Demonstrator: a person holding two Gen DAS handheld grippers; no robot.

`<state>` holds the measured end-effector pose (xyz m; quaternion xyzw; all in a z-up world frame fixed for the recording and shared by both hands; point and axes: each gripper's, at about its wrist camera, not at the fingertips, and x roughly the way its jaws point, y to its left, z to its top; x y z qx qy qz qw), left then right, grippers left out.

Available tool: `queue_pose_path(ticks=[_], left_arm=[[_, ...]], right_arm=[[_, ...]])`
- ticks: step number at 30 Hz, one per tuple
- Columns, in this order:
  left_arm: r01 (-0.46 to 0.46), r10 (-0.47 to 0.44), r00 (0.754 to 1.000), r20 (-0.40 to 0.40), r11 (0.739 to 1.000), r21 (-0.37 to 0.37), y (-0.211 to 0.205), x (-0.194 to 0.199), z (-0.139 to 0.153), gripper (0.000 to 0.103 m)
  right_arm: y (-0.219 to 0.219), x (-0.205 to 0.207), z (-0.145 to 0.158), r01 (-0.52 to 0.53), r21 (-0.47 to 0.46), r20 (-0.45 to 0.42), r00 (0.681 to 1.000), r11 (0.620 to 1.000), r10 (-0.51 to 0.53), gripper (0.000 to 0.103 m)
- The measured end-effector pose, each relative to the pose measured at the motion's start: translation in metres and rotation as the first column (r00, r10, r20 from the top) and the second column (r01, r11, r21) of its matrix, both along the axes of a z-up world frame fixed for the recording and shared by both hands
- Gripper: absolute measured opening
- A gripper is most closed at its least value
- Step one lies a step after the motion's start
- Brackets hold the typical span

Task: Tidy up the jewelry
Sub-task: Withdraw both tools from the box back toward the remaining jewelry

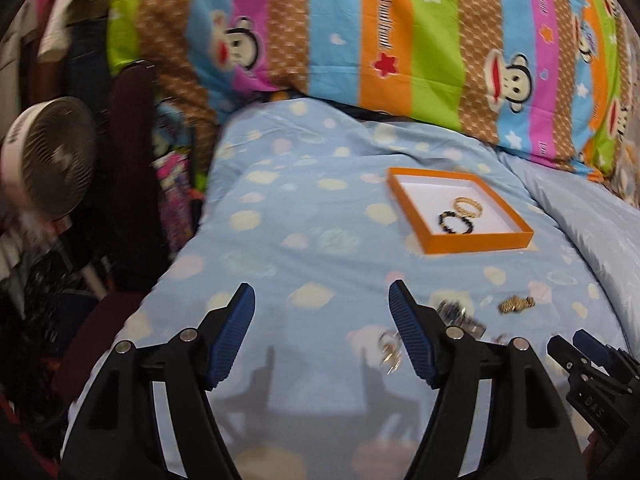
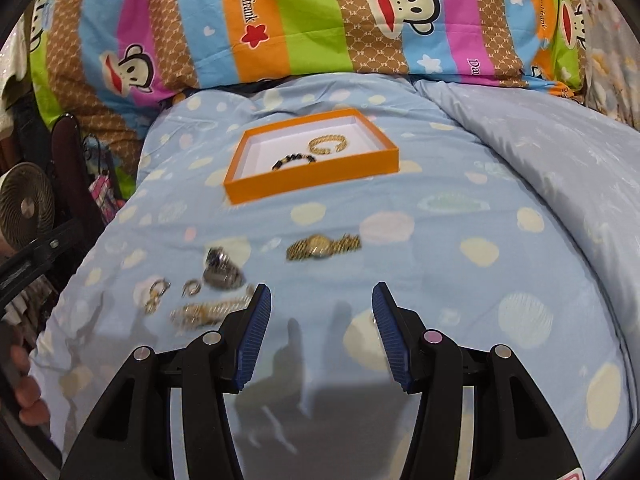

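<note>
An orange tray (image 2: 312, 180) (image 1: 480, 242) lies on the blue bed cover. It holds a gold bangle (image 2: 327, 144) (image 1: 468, 206) and a black bead bracelet (image 2: 293, 161) (image 1: 456, 222). On the cover in front lie a gold watch (image 2: 323, 246) (image 1: 516, 304), a silver watch (image 2: 222, 270) (image 1: 460, 316), small earrings (image 2: 158, 292) (image 1: 390, 350) and a gold chain (image 2: 208, 312). My left gripper (image 1: 322, 304) is open and empty, left of the jewelry. My right gripper (image 2: 322, 304) is open and empty, just in front of the gold watch.
A striped monkey-print pillow (image 2: 320, 20) stands behind the tray. A folded pale blue quilt (image 2: 540, 152) lies at the right. A small fan (image 1: 48, 156) and clutter sit off the bed's left edge. The right gripper's body (image 1: 592, 376) shows in the left wrist view.
</note>
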<state>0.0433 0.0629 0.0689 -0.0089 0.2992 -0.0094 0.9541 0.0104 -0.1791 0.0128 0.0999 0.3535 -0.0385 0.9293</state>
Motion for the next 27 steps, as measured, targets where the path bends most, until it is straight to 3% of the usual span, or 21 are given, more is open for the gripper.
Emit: queue_pose_path(ticks=[8,14,19,23,26,27], left_arm=[[0.051,-0.053,0.994,-0.094,0.998,-0.028,0.002,-0.028,-0.023,0.067],[0.053,-0.056,0.993,-0.099,0.998,-0.04,0.004,-0.027,-0.027,0.067],[0.043,-0.047,0.993,-0.111,0.998,-0.038,0.011,-0.023,-0.031,0.067],[0.023,-0.028,0.993,-0.118,0.999,-0.044,0.021,-0.018,-0.034,0.067],[0.025,-0.031,0.992,-0.125,0.998,-0.054,0.024,-0.014,-0.034,0.067],[0.027,-0.033,0.992,-0.125,0.998,-0.056,0.025,-0.014,-0.033,0.067]], right_arm=[[0.029,0.008,-0.01,-0.072,0.004,-0.046,0.996,0.997,0.072,0.052],[0.054,0.025,-0.013,-0.138,0.01,-0.081,0.987,0.99,0.138,0.052],[0.061,0.04,-0.019,-0.111,0.129,-0.126,0.984,0.985,0.128,0.053],[0.069,0.048,-0.022,-0.061,0.132,-0.137,0.987,0.989,0.08,0.054],[0.076,0.055,-0.023,-0.041,0.094,-0.147,0.988,0.995,0.054,0.047],[0.077,0.056,-0.024,-0.031,0.072,-0.154,0.987,0.997,0.041,0.037]])
